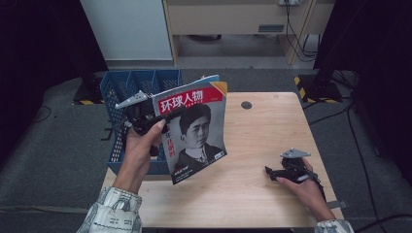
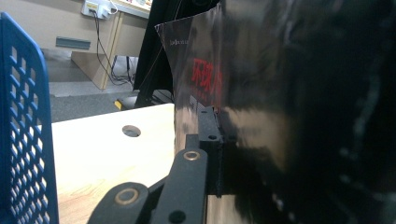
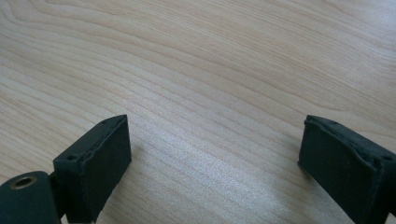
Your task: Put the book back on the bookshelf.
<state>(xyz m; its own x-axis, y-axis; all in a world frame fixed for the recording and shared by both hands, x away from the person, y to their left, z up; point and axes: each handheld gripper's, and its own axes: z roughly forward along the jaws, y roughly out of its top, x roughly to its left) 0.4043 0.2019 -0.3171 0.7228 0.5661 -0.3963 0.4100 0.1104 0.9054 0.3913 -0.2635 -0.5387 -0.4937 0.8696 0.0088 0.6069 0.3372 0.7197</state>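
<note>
A magazine [image 1: 197,131] with a red title band and a portrait on its cover is held upright above the table's left part. My left gripper [image 1: 170,116] is shut on its upper left edge. In the left gripper view the glossy dark cover [image 2: 280,93] stands right against the gripper [image 2: 217,126], and hides the far jaw. My right gripper [image 1: 269,171] rests low over the table at the right, in the person's hand. The right gripper view shows it [image 3: 215,154] open, with bare wood between the pads.
A blue perforated file rack [image 1: 121,87] stands at the table's left edge, just behind the left hand, and rises at the left of the left gripper view [image 2: 23,140]. The wooden table [image 1: 262,131] has a round cable hole [image 1: 246,105] near its far edge.
</note>
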